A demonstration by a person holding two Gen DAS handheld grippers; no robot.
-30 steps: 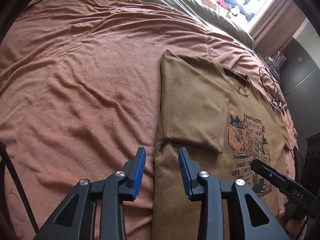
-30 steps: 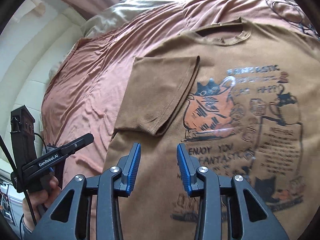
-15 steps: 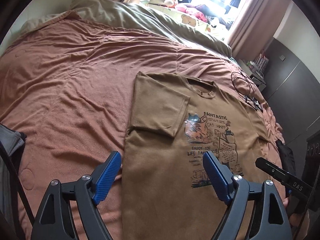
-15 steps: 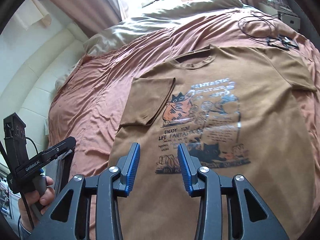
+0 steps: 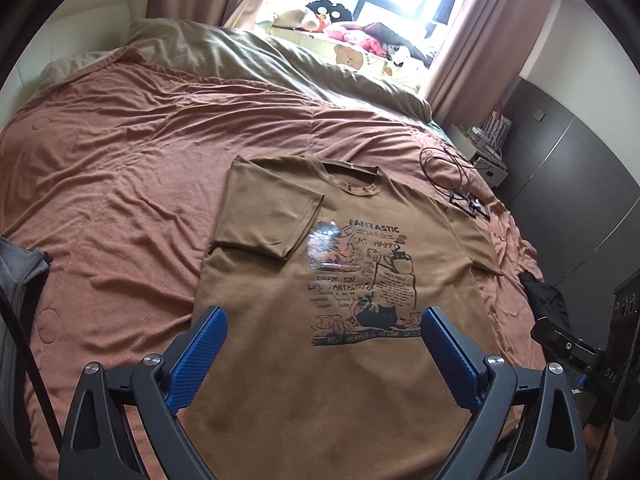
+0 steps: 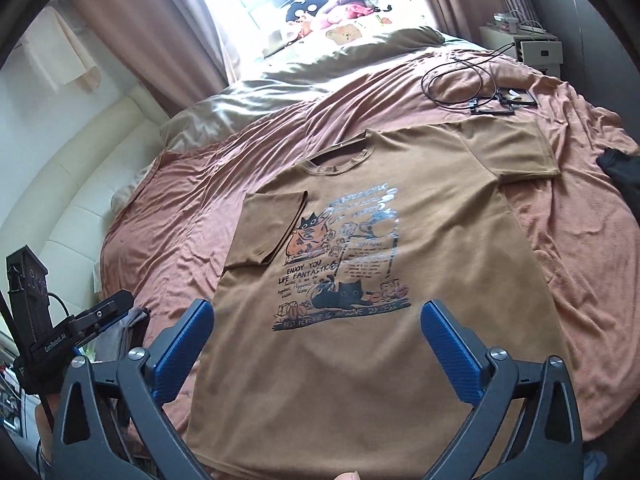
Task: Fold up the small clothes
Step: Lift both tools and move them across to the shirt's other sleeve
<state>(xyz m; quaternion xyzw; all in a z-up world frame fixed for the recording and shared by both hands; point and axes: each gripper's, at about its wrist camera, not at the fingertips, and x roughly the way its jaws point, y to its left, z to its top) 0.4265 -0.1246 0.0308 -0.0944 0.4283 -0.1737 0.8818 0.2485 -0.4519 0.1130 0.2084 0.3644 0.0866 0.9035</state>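
The left gripper (image 5: 322, 340) is opening wide, with nothing between its blue fingers (image 5: 200, 354). The right gripper (image 6: 316, 336) is opening wide too, and holds nothing. Both hang above the bottom part of the brown T-shirt (image 5: 344, 280). The T-shirt lies flat on the pink bed cover (image 5: 120, 184), one sleeve (image 5: 272, 216) folded in over it. Black cables (image 5: 452, 176) lie just beside its other shoulder.

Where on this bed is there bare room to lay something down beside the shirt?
The widest free patch is the pink blanket left of the brown T-shirt, between its folded sleeve and the olive duvet. The other side is crowded: black cables beyond the flat sleeve, a dark garment at the edge. Both grippers, jaws opening, hold nothing.
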